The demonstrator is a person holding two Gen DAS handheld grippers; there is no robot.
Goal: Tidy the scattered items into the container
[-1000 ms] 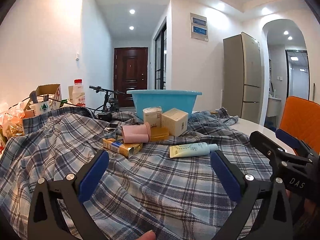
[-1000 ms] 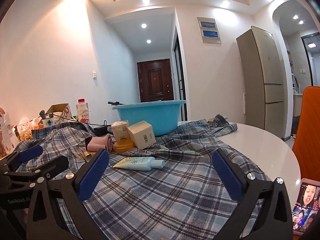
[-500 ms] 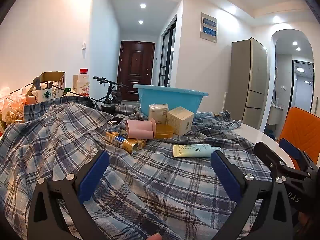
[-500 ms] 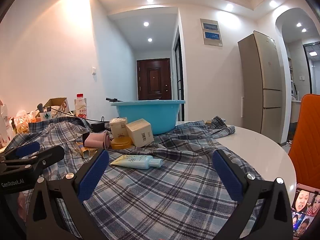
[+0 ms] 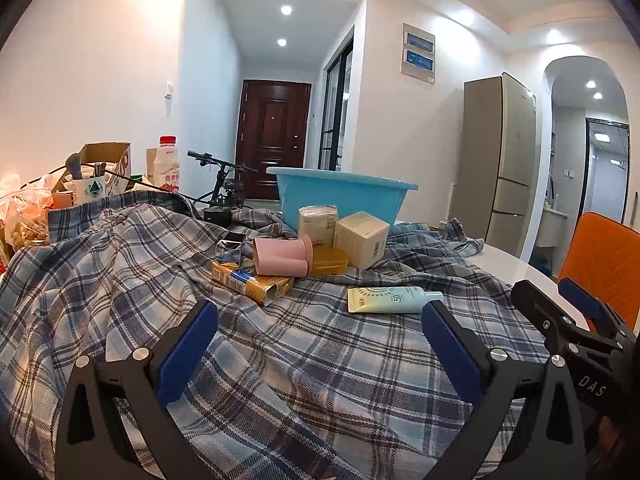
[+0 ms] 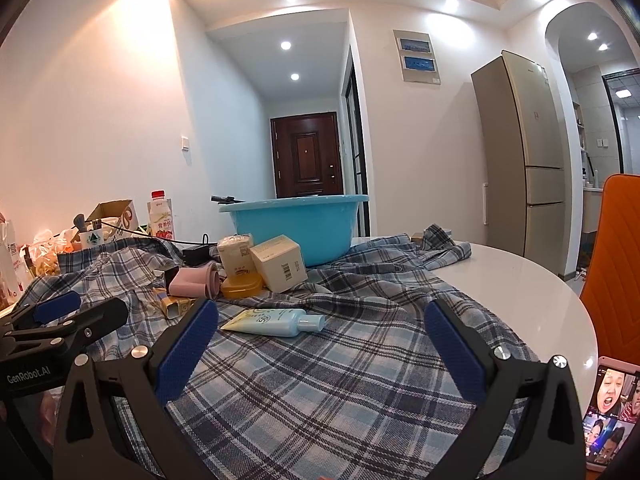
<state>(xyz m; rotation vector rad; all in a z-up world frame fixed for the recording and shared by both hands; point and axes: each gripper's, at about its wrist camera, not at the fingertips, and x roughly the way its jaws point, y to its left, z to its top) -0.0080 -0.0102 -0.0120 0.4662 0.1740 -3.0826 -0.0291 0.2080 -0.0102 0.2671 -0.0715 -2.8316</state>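
Both grippers have eased lower and closer to the sunscreen tube (image 6: 272,322); left gripper (image 5: 320,344) and right gripper (image 6: 322,340) spread wide, empty, tube at twelve o'clock.

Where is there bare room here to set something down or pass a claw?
Free: the plaid cloth between both open claws and the sunscreen tube, and the bare white table right of the cloth. Crowded: the cluster of pink cup, cream box and gold carton before the blue basin.

The left gripper (image 5: 320,332) is now carried nearer the sunscreen tube (image 5: 394,299) and the piled items. The right gripper (image 6: 320,330) is likewise brought slightly closer to the tube.
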